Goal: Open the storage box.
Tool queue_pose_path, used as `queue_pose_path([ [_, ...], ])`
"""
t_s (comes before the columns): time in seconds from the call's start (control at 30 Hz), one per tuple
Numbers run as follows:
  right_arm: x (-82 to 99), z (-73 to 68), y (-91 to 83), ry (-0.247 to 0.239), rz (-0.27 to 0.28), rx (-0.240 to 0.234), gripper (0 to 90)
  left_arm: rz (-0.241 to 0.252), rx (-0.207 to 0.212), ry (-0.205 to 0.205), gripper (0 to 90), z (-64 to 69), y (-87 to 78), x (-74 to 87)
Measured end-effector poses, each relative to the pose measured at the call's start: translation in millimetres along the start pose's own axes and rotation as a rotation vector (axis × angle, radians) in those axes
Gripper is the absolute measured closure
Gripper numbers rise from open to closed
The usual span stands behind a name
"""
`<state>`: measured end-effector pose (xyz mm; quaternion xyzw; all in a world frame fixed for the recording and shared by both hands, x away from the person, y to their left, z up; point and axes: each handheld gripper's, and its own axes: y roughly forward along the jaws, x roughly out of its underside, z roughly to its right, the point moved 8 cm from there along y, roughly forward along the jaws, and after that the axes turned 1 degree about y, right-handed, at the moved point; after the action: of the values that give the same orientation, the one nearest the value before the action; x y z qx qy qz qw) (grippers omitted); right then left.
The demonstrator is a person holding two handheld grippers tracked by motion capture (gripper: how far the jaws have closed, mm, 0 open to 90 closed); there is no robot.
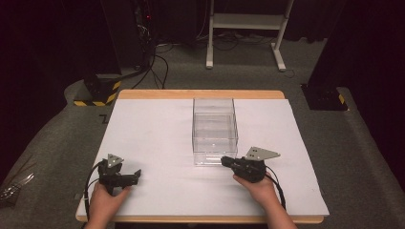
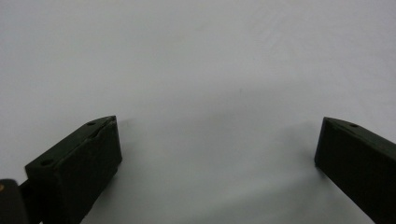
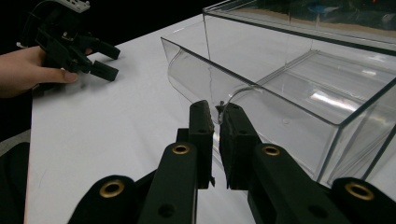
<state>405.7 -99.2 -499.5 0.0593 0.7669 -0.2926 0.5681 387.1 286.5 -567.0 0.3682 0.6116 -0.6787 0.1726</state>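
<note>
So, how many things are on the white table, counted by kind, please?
Clear plastic box: 1
Handheld black grippers: 2, the left gripper and the right gripper
Total: 3

The surface (image 1: 157, 143) was covered in plain white, with a light wood edge showing along its far and near sides. The box (image 1: 215, 131) on it was clear and colourless. The left claw (image 1: 136, 177) and the right claw (image 1: 225, 161) were black, each topped by a grey three-cornered plate; brass-coloured rivets dotted the right claw's arms in the right gripper view. The floor (image 1: 363, 157) was grey carpet. A base (image 1: 98, 95) beyond the surface carried yellow-and-black hazard stripes.
</note>
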Motion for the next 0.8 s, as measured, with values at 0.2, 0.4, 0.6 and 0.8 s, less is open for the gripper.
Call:
queue_pose_path([
  [0.2,2.0,-4.3,-2.8,-0.008,-0.003,-0.001,83.8,0.000,0.000,0.001,0.6,0.0,0.0,0.0],
  [0.4,5.2,-10.8,-6.6,-0.010,-0.003,-0.003,84.0,0.001,0.000,0.001,0.6,0.0,0.0,0.0],
  [0.6,8.8,-17.9,-10.8,-0.011,-0.003,-0.008,84.2,0.000,0.000,0.000,0.6,0.0,0.0,0.0],
  [0.8,12.1,-25.6,-15.3,-0.017,-0.008,-0.018,84.4,0.001,0.000,0.001,0.6,0.0,0.0,0.0],
])
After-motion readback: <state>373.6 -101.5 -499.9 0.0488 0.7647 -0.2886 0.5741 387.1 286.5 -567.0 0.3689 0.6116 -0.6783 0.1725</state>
